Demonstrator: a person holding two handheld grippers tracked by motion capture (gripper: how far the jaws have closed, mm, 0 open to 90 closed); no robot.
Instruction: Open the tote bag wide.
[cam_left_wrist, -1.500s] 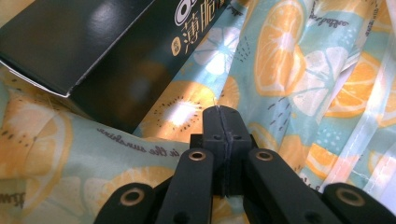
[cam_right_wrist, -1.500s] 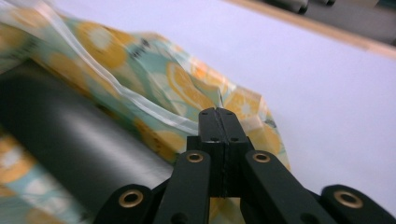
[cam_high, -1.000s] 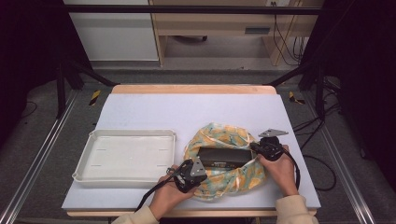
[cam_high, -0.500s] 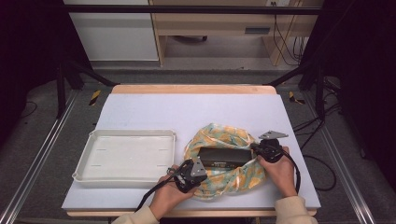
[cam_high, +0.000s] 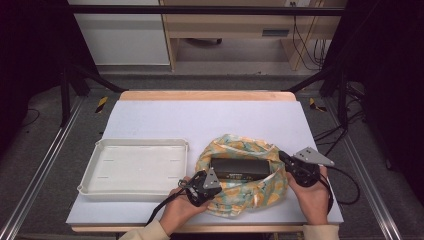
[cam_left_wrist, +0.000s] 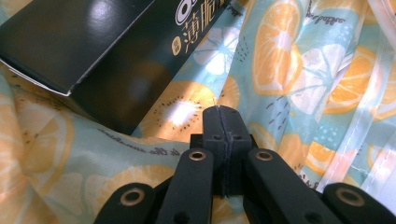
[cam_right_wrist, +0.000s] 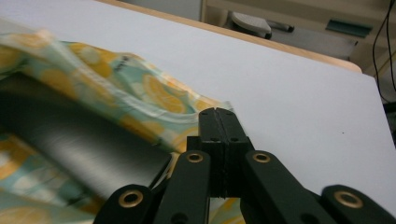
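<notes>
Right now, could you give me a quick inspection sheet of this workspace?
Surface: pale table, wooden edge.
Job's things: fruit-print bag holding a black box.
Clutter: empty white tray left of the bag.
Grippers: left gripper shut at the bag's near-left edge; right gripper shut at its right rim. Whether either pinches fabric is unclear.
Cables: one trails from each gripper; more on the floor, right.
Surroundings: dark frame, metal rails, a cabinet behind.

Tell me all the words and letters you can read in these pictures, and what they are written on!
"薄脆": gold characters on the black box, left gripper view; the white logo above them is cut off.
Small dark script on the fruit-print bag, near the gripper jaws and near the top right: too small and upside down to read.
Pale print on the box's side, high view: too blurred to read.
</notes>
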